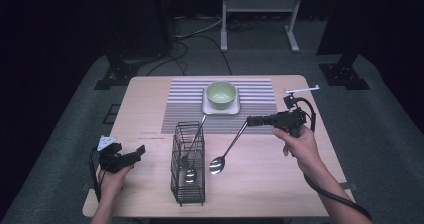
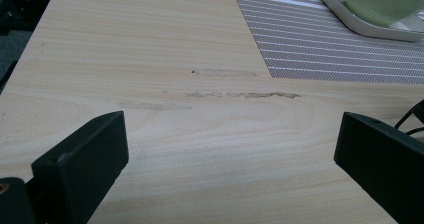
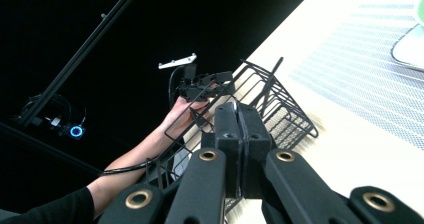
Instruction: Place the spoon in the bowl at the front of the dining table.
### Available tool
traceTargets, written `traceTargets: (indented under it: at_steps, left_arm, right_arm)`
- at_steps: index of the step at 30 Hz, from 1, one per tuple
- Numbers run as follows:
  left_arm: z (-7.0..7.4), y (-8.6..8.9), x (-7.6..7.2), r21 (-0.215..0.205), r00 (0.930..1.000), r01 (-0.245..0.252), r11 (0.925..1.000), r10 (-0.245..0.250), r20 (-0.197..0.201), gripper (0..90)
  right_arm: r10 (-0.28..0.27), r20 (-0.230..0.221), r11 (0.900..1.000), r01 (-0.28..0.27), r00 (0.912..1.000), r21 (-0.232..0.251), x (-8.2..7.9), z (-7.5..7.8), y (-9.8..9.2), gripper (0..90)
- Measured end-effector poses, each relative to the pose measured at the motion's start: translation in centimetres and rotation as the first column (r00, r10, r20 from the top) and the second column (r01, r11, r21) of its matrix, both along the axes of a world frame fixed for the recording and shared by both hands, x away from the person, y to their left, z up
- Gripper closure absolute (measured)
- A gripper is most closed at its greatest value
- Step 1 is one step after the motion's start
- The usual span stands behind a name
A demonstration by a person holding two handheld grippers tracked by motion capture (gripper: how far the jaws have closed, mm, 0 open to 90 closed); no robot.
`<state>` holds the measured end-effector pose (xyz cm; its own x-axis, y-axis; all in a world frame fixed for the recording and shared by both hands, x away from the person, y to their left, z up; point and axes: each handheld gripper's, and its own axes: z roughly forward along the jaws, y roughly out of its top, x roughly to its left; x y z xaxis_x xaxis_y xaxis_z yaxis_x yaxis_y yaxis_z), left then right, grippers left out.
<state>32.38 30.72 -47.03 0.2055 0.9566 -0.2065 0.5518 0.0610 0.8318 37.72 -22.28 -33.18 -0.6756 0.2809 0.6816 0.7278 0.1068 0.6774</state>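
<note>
- Dark room surrounds a wooden worktop [image 1: 280,184].
- Right hand-held gripper [image 1: 251,120] pinches a spoon [image 1: 226,151] by its handle tip, bowl dangling beside the wire caddy [image 1: 188,164].
- Left hand-held gripper [image 1: 131,154] rests spread apart.
- Risk: the spoon could pivot, catching the caddy's rim.

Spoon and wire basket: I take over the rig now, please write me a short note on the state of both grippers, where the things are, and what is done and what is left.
Right gripper: shut on the handle of a spoon, held out over the table, its bowl low beside the black wire basket.
Left gripper: open, holding nothing, low over the bare table left of the basket.
Basket: upright in front of the striped placemat; one spoon in the basket already leans inside.
Green bowl sits on a white plate on the mat.
Left, by my judgement: bring the held spoon into the basket and release.
</note>
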Motion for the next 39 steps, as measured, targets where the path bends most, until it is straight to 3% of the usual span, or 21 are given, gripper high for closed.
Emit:
traceTargets:
  at_steps: [17, 39]
  left_arm:
    - [-0.1, -0.1, 0.1, -0.002, 1.0000, 0.000, 1.0000, 0.000, 0.000, 0.0]
    - [-0.1, -0.1, 0.1, -0.002, 1.0000, -0.001, 1.0000, 0.001, 0.000, 0.0]
  right_arm:
    - [-0.054, -0.033, 0.998, 0.053, 0.9980, -0.029, 0.3, -2.0, -1.9, 88.9]
    - [-0.137, -0.052, 0.988, 0.133, 0.9892, -0.075, 1.9, -3.6, -3.5, 88.9]
